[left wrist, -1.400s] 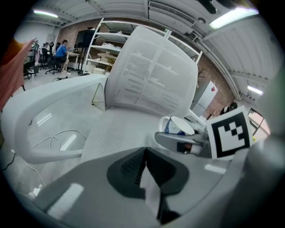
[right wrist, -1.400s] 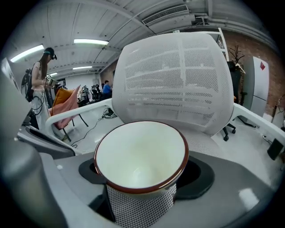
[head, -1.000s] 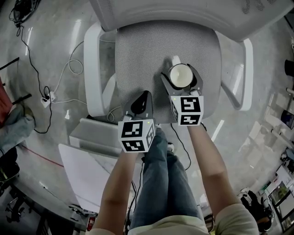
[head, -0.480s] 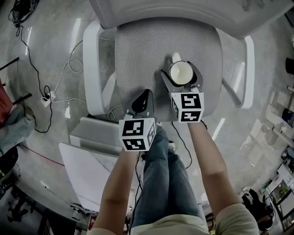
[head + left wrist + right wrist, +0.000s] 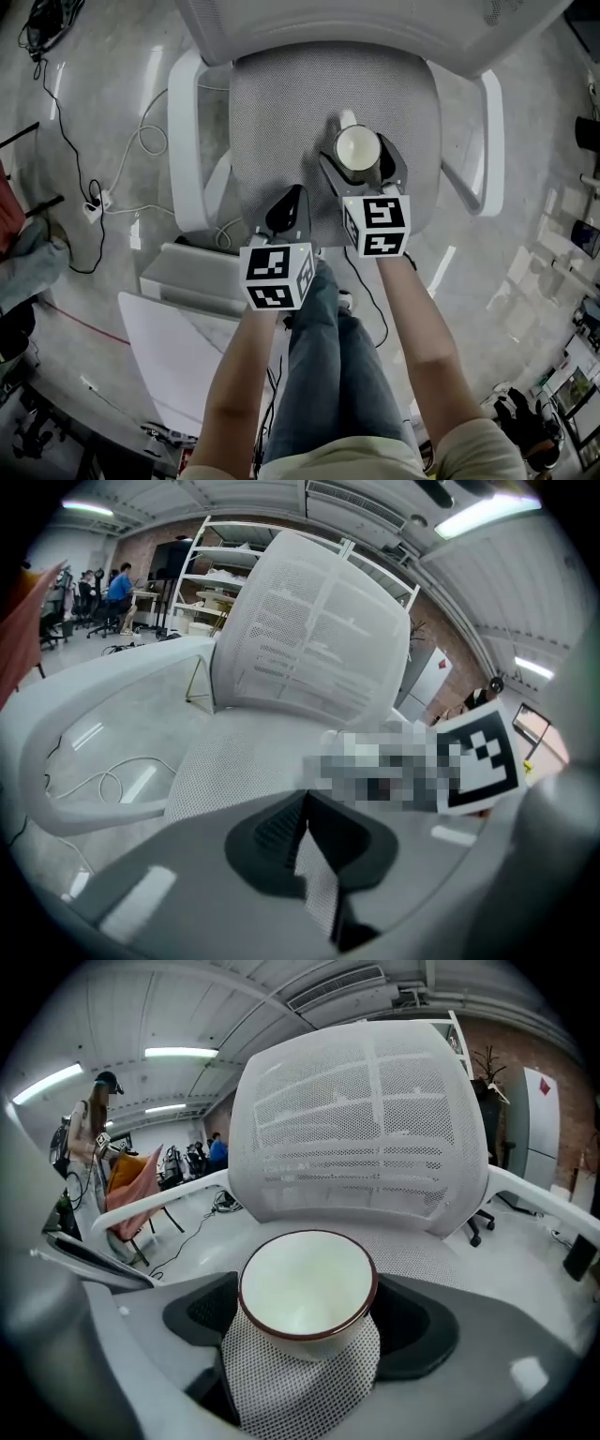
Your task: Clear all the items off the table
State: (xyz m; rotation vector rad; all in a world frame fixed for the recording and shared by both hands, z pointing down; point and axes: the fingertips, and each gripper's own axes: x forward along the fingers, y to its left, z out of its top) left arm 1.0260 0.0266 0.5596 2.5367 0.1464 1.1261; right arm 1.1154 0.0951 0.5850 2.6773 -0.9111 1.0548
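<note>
While jaws clamp cup (image 5: 357, 147), right hand-held gripper (image 5: 359, 157) tilts down over chair (image 5: 281, 122).

The cup (image 5: 357, 148) is over the chair seat (image 5: 281, 112), perhaps touching; left tool (image 5: 292, 195) beside.

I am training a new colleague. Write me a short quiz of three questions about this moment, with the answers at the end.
1. True or false: the left gripper holds an object.
2. What stands between the jaws of the right gripper? A: a spoon. B: a white cup with a dark rim. C: a plate.
3. Fill the gap: both grippers are over the mesh seat of a white ____.

Key:
1. False. Its jaws are together with nothing between them.
2. B.
3. chair.
</note>
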